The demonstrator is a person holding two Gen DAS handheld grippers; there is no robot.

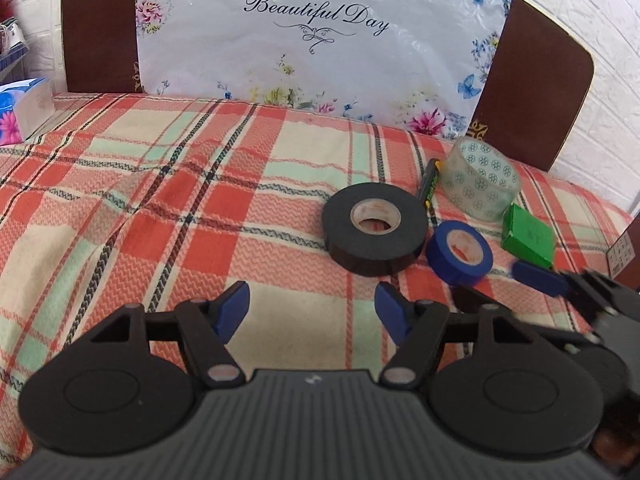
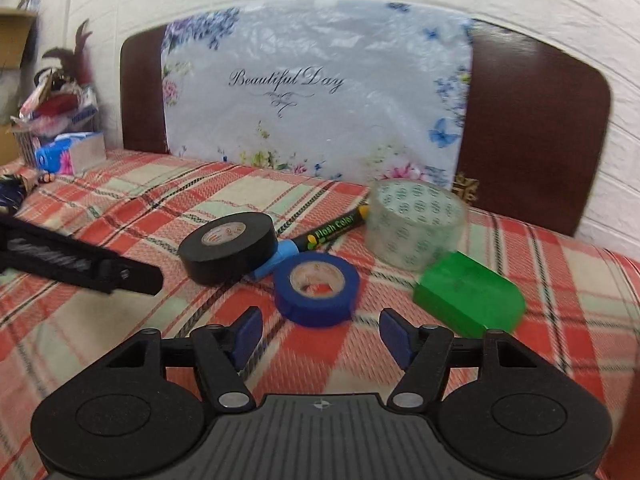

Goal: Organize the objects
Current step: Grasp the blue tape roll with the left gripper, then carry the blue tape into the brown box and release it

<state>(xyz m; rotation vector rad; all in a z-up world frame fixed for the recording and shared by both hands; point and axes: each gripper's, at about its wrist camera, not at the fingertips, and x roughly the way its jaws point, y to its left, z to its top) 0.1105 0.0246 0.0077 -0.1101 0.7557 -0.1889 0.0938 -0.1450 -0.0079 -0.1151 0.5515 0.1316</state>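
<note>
On plaid cloth (image 2: 120,208): blue tape roll (image 2: 316,288) flat beside black tape roll (image 2: 228,246), just ahead of right gripper (image 2: 320,334), jaws apart, presumably for straddling; left gripper (image 1: 312,306) likewise apart, empty.

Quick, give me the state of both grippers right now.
Left gripper: open, holding nothing, short of the black tape roll.
Right gripper: open, holding nothing, just short of the blue tape roll.
</note>
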